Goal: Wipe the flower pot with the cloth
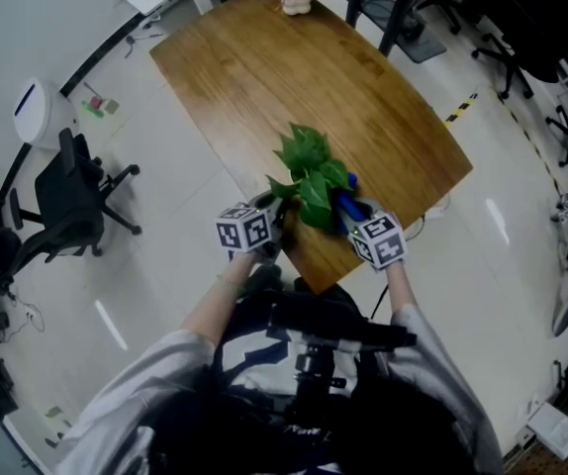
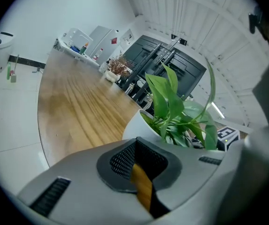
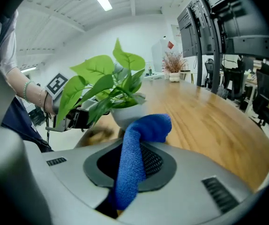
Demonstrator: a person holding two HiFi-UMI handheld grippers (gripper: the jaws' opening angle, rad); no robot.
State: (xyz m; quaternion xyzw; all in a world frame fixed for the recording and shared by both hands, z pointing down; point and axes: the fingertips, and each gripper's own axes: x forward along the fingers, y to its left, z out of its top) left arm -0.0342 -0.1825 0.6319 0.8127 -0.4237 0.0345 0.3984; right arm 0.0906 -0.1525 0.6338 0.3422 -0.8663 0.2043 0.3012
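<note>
Left gripper (image 1: 274,226) at the pot's (image 2: 138,128) 9 o'clock, jaws closed to a slit, nothing in them. Pot stands near the table's (image 1: 264,77) 6 o'clock edge. Right gripper (image 1: 356,220) at 3 o'clock, clamped on the cloth (image 3: 133,159), just beside the pot.

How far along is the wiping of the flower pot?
Done: the right tool is shut on the blue cloth, held next to the white flower pot. In hand: the left tool, shut and empty, sits at the pot's other side. Left: the wiping; whether the cloth touches the pot, or any part is already wiped, I cannot tell.
</note>
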